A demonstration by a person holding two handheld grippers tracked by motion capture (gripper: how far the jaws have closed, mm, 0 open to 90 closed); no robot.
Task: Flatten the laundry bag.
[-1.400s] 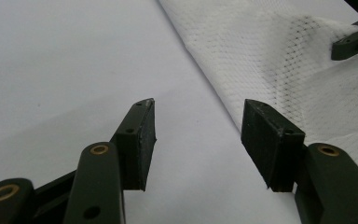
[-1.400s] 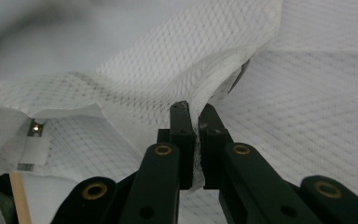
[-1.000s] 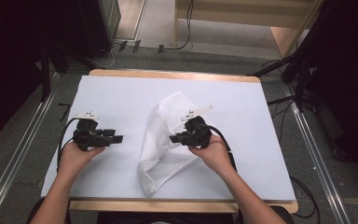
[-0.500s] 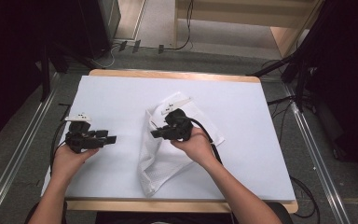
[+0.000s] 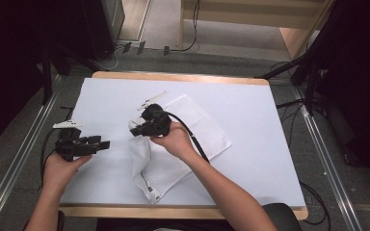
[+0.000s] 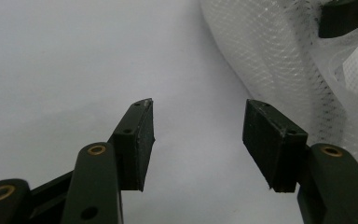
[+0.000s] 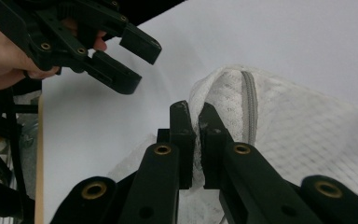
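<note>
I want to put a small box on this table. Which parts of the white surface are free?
Free: the right part of the table, from the mesh bag to the right edge, and the far strip above it. Crowded: the left middle, where the right gripper pinches the bag near the open left gripper.

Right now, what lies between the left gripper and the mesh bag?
Nothing: in the high view only bare white table separates the open left gripper from the mesh bag pinched by the right gripper.

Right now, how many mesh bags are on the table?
1: the white mesh bag lies mid-table, one edge pinched in the right gripper. Nothing suggests another folded underneath, though I can't rule it out.
</note>
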